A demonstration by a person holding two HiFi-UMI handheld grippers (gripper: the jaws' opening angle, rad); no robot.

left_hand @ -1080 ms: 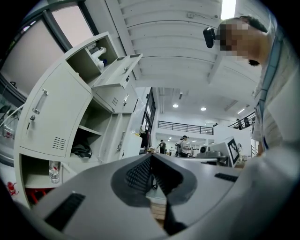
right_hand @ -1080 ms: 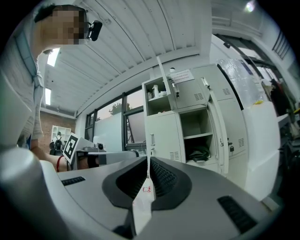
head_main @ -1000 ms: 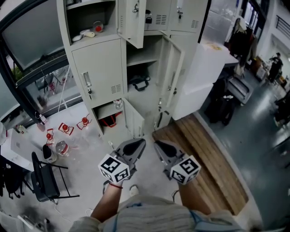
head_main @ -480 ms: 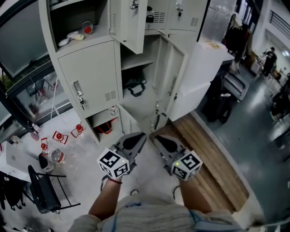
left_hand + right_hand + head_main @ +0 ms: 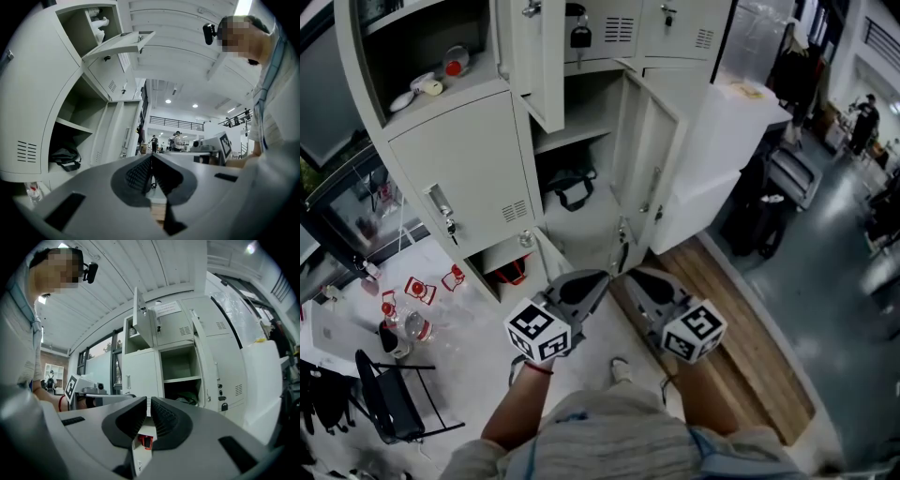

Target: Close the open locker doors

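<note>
A pale grey locker bank [image 5: 459,178] stands ahead in the head view. Its upper door [image 5: 546,56] swings out towards me. The tall middle door [image 5: 649,178] stands wide open beside a compartment that holds a black bag [image 5: 570,187]. A small bottom door [image 5: 551,255] is ajar just beyond my grippers. My left gripper [image 5: 591,279] and right gripper [image 5: 630,277] are held side by side at waist height, both shut on nothing and short of the doors. The open upper door [image 5: 119,44] shows in the left gripper view, and the tall door [image 5: 206,362] in the right gripper view.
A wooden platform [image 5: 741,347] lies on the floor to the right, with a white cabinet [image 5: 727,159] behind it. A black chair [image 5: 389,394] and bottles with red items [image 5: 412,291] sit at the left. People stand far off at the right.
The lockers have come closer and shifted left in the head view. Both grippers stay shut and side by side. A shoe now shows below them.
</note>
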